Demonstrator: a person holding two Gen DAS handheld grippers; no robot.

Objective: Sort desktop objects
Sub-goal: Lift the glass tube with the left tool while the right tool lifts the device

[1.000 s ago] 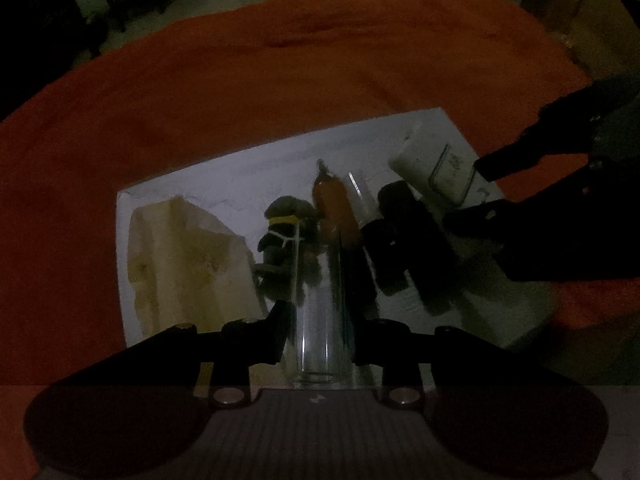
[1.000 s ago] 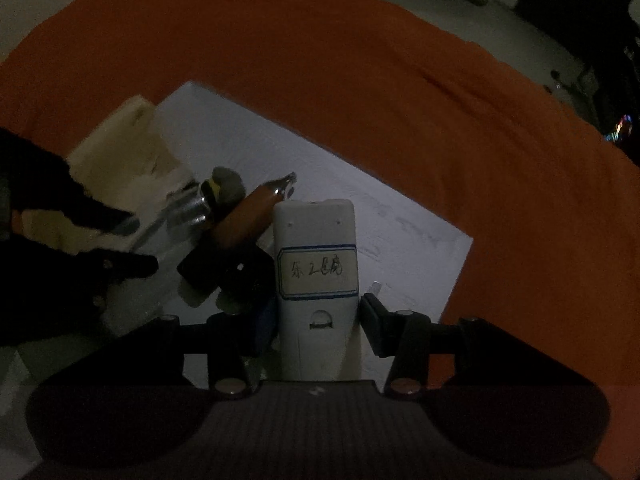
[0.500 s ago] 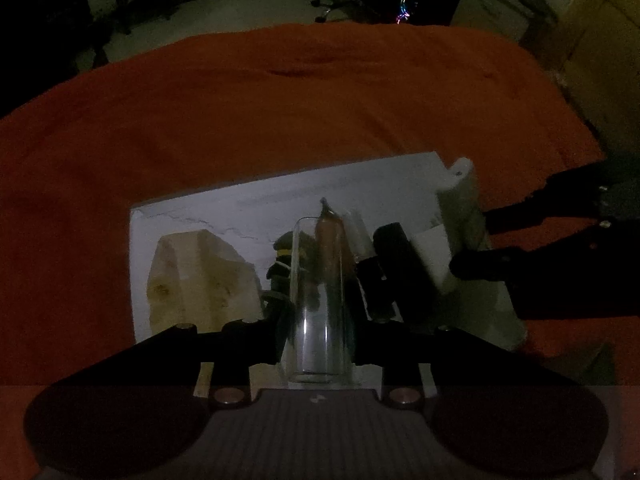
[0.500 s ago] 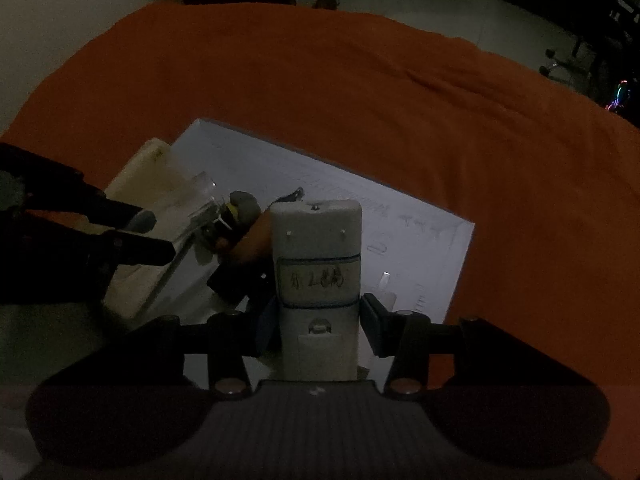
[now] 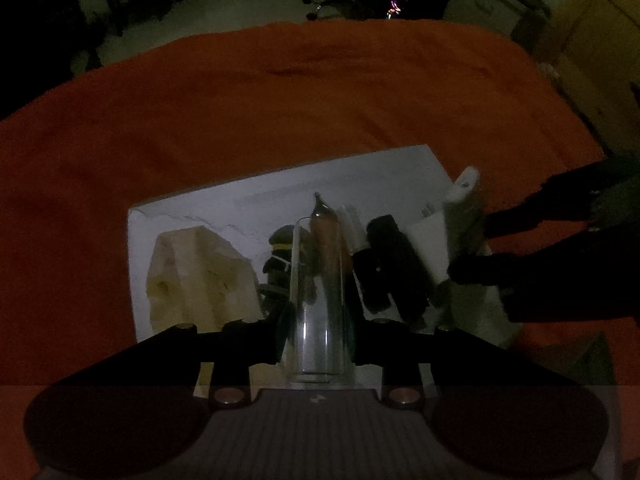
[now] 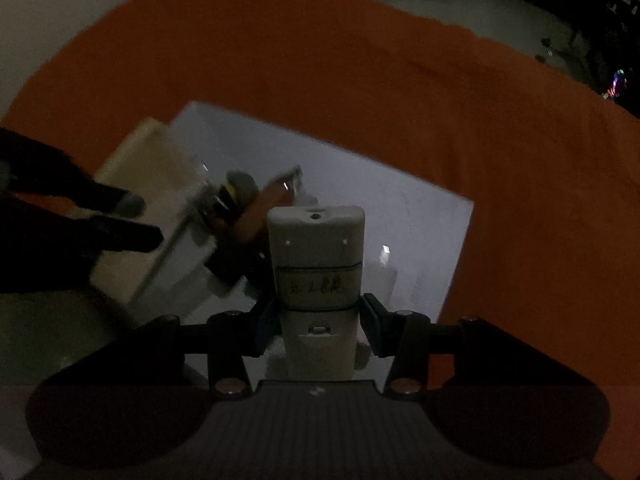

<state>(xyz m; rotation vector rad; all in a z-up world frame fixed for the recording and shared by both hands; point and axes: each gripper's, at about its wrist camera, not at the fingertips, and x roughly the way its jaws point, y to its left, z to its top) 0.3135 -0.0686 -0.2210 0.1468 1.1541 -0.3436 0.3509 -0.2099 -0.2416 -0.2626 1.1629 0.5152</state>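
Nearest the left wrist camera, a clear glass tube is clenched between the fingers of the left hand-held gripper, its long axis pointing away from the lens. In the right wrist view, a white plastic remote control bearing a handwritten label is grasped the same way by the right hand-held gripper.

Beyond both, a white sheet of paper is spread flat on a tabletop covered by an orange cloth, which is matte and lightly creased. On the sheet, from its left edge toward its right, are seen a crumpled beige paper-like lump, a small dark figure with a yellow band, an orange-brown pen-shaped object with a metallic tip and a black blocky object. These lie close together, though contact cannot be judged in the dim light.

The remote is seen from the left camera near the sheet's right edge, raised at a tilt.

Past the far edge of the tabletop, a dark room with a pale floor, a chair base and a small multicoloured light is made out.
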